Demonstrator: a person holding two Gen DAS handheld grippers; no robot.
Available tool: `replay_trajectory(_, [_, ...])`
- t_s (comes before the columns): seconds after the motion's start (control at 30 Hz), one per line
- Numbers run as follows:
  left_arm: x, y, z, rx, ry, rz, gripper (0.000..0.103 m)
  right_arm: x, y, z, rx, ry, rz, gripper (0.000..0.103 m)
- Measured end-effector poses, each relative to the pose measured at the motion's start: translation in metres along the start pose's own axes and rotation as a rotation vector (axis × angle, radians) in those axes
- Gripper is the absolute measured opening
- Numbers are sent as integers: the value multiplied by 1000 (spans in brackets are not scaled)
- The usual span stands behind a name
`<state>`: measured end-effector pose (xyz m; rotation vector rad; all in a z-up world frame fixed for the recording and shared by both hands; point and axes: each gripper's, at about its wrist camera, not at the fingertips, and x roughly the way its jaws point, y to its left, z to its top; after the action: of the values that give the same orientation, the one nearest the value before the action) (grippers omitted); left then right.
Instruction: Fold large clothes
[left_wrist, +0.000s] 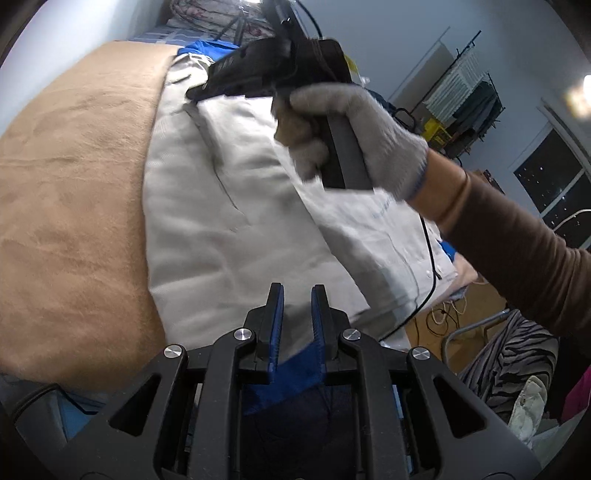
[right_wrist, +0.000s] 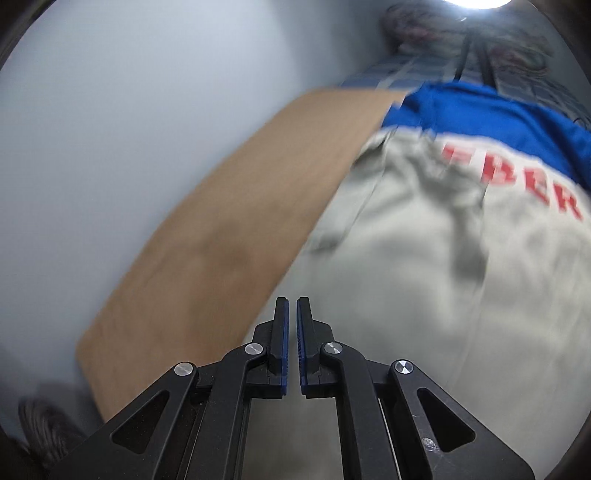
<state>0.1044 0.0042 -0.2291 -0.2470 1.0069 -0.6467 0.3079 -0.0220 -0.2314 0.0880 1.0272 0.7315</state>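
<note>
On the left, a tan fleece blanket (left_wrist: 70, 192) covered the bed. Beside it lay the pale grey garment (left_wrist: 229, 206), blue-trimmed with red lettering (right_wrist: 517, 173). The left tool (left_wrist: 297, 291) stood slightly parted, blue cloth (left_wrist: 299, 363) caught low between its fingers. The right tool (right_wrist: 292, 306), jaws nearly together and empty, hovered above; a gloved hand (left_wrist: 354, 136) gripped it.

This is a room in a home, most likely a bedroom. A soft tan blanket (left_wrist: 74, 192) covers a bed, with clothes (left_wrist: 236, 206) spread on top. Folded bedding (left_wrist: 192, 14) is piled at the far end. A drying rack (left_wrist: 469, 85) with hanging clothes stands by the blue wall (left_wrist: 388, 37). It is dark outside the window (left_wrist: 554, 181). A striped cloth (left_wrist: 517, 354) hangs over a chair.
</note>
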Motion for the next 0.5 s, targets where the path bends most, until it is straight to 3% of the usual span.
replay_trajectory(0.17, [27,-6,-11,37,90,47,13,4,-5,-45,50,29,-37,2])
replay_trajectory(0.33, [24,-21,-12,101,102,78,13,-11,2,-42,69,6,-86,2])
replay_trajectory(0.43, [0,-21,-6,102,41,102,13,-42,7,-46,64,-44,-74,2])
replay_trajectory(0.5, [-28,-15,4,78,-44,110,13,-80,9,-56,51,-96,-87,4])
